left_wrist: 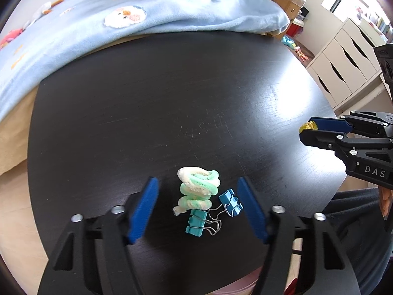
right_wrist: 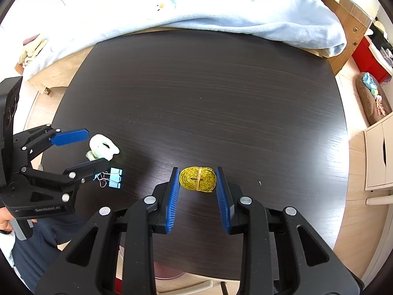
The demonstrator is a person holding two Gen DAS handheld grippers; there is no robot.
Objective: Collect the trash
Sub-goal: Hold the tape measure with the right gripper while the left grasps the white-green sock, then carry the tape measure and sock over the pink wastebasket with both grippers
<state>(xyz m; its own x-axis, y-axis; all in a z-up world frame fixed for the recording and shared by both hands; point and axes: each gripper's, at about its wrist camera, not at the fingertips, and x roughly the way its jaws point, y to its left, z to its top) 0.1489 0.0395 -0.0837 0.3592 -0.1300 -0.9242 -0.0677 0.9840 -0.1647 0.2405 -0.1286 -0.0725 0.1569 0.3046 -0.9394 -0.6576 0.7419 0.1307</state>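
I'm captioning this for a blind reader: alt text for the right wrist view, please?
The right tool grips a coiled yellow measuring tape on a dark table. At left, the left tool stands open around a fuzzy white-green coil beside blue binder clips.

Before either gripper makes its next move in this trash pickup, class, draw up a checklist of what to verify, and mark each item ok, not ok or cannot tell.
1. Right gripper straddles the coiled yellow measuring tape: ok.
2. Right pads pressing on the tape: ok, both sides appear to touch.
3. Left gripper has the fuzzy green-and-white coil between its pads: ok.
4. Left pads touching the coil: not ok, gaps on both sides.
5. Left grasp free of extras: not ok, two teal binder clips also lie between the pads.
6. Trash container in view: not ok.
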